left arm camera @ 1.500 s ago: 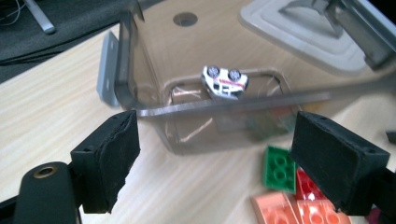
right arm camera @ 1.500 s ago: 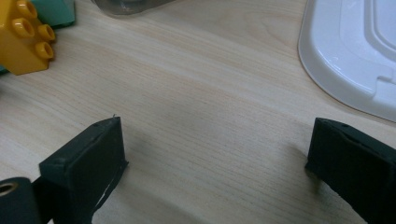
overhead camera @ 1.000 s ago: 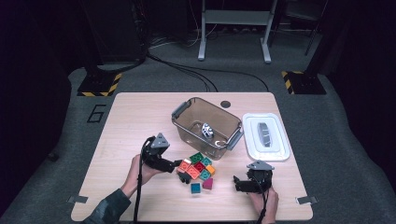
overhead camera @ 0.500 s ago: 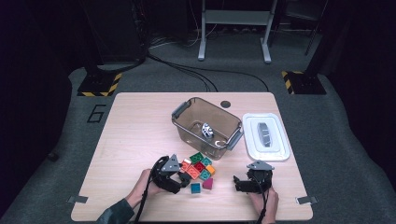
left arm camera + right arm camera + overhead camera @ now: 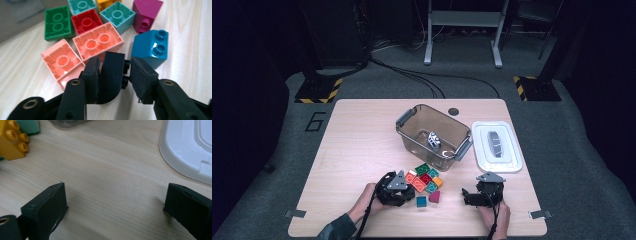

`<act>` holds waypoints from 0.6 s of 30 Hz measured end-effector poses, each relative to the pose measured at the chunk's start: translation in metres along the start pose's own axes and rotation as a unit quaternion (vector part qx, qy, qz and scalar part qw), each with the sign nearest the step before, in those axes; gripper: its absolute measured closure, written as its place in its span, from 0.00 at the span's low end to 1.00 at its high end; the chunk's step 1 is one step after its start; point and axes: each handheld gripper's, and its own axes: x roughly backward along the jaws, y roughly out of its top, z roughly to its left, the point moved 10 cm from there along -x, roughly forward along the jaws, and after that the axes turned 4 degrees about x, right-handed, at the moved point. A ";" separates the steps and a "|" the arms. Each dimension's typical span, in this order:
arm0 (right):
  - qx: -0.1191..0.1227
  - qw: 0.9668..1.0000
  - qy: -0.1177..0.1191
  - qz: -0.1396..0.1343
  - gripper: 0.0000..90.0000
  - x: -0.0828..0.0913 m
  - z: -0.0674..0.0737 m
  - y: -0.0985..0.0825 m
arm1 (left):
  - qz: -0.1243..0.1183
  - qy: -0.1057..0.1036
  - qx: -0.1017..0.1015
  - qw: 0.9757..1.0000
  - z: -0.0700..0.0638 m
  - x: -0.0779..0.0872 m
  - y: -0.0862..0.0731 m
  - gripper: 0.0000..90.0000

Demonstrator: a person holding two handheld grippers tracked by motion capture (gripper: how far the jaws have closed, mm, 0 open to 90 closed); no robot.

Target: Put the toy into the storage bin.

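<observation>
Between the pads of the left gripper (image 5: 113,75), a black curved building block (image 5: 111,75), studs facing the right-hand pad; jaws just been closing, left-hand pad flat against the block, right-hand pad at the studs, so grasping the black block. Low on the worktop (image 5: 357,135) at the near-left edge of the brick pile in the high view, left gripper (image 5: 404,192) held by a hand (image 5: 364,200) coming in from the bottom edge. Just beyond the jaws in the left gripper view: two salmon-pink bricks (image 5: 98,41), upside down, hollow sides up, touching each other. Right of those, a blue sloped brick (image 5: 151,48) with two studs on top, near the right-hand pad. Farther out, a red brick (image 5: 86,21), a green brick (image 5: 57,22), a teal brick (image 5: 117,16), a magenta brick (image 5: 147,13), all packed close. Behind the pile in the high view, a clear plastic bin (image 5: 412,127) with grey handles, a small black-and-white item inside, too small to tell. Right of the bin, a white lid (image 5: 482,155) lying flat. Near-right on the worktop, the right gripper (image 5: 472,195) released, jaws wide apart with bare wood between them in the right gripper view (image 5: 115,202); yellow brick (image 5: 13,141) at upper left there, white lid (image 5: 185,152) at upper right.
</observation>
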 end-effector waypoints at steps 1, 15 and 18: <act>0.000 1.000 0.000 0.000 0.03 0.000 0.000 0.000 | 0.003 -0.003 0.000 1.000 0.000 0.000 -0.002 0.68; 0.000 1.000 0.000 0.000 0.03 0.000 0.000 0.000 | -0.031 0.002 0.055 0.998 0.009 0.016 -0.010 0.74; 0.000 1.000 0.000 0.000 0.03 0.000 0.000 0.000 | -0.037 0.010 0.069 0.997 0.017 0.025 -0.011 0.74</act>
